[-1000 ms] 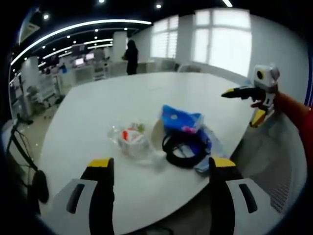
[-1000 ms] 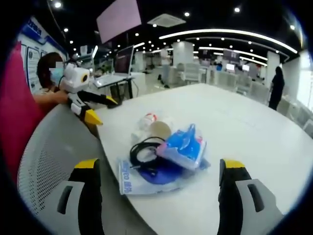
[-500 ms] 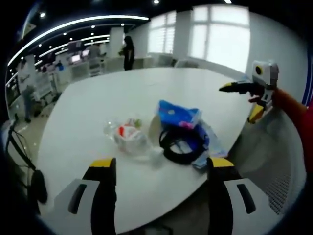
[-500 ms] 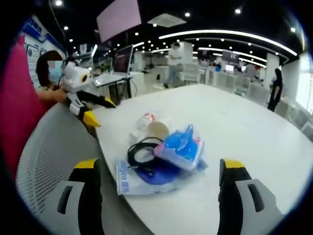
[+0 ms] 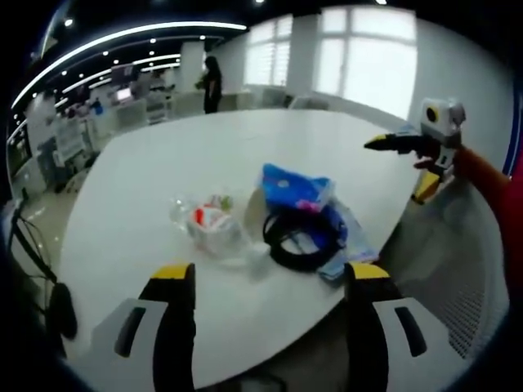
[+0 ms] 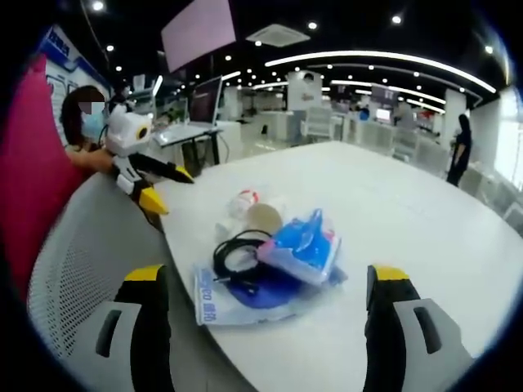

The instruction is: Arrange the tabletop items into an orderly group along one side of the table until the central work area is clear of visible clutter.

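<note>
A small heap of clutter lies near the edge of the white table (image 5: 163, 155). In it are a black cable coil (image 5: 298, 238), a blue packet (image 5: 294, 188) on top, a flat blue-and-white pouch (image 5: 350, 247) underneath and a clear bag (image 5: 208, 224) with red and green contents. My left gripper (image 5: 270, 278) is open just short of the heap, holding nothing. My right gripper (image 6: 267, 278) is open too, facing the same cable (image 6: 237, 257), blue packet (image 6: 302, 241), pouch (image 6: 233, 300) and a tan cup (image 6: 263, 216). Each gripper shows in the other's view: the right (image 5: 396, 171), the left (image 6: 173, 192).
A grey mesh chair back (image 6: 73, 261) stands against the table edge on the heap's side, also seen as grey mesh (image 5: 462, 269). The far tabletop (image 6: 409, 204) is bare white. Desks, monitors and a standing person (image 5: 211, 82) are far behind.
The left gripper view has drifted a little nearer the heap. The heap and both open grippers keep their places; people in the background have moved.
</note>
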Demonstrator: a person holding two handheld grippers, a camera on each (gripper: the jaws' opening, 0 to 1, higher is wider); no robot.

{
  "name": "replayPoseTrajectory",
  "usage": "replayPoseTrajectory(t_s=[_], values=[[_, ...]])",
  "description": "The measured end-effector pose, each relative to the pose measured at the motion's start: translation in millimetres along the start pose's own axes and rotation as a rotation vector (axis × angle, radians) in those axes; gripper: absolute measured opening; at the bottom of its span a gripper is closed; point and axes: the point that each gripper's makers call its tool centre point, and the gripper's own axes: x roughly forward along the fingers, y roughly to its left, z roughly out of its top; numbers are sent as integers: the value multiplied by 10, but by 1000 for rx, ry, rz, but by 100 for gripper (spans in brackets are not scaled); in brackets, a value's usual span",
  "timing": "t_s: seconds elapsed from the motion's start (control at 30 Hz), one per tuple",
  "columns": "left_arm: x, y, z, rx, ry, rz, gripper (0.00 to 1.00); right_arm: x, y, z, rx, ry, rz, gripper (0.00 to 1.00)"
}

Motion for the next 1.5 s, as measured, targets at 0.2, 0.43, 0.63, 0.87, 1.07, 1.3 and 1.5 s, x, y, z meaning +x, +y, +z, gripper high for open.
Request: replayPoseTrajectory(t_s=[0.2, 0.43, 0.63, 0.87, 1.07, 1.3, 1.5], values=[[-12, 17, 19, -11, -17, 6, 71, 19, 16, -42, -4, 19, 9, 100], [-30, 16, 63, -17, -43, 8, 71, 34, 34, -85, -11, 43, 14, 100], [-41, 28, 94, -25, -63, 13, 71, 56, 55, -144, -14, 72, 22, 100], [-46, 20, 117, -26, -77, 7, 70, 62, 52, -187, -17, 93, 22, 100], [-44, 13, 131, -24, -85, 1, 70, 56, 39, -186, -17, 93, 15, 100], [-42, 22, 113, -20, -73, 5, 71, 39, 15, -138, -15, 72, 2, 100], [-32, 11, 85, -16, -55, 0, 71, 24, -3, -100, -17, 55, -9, 100]])
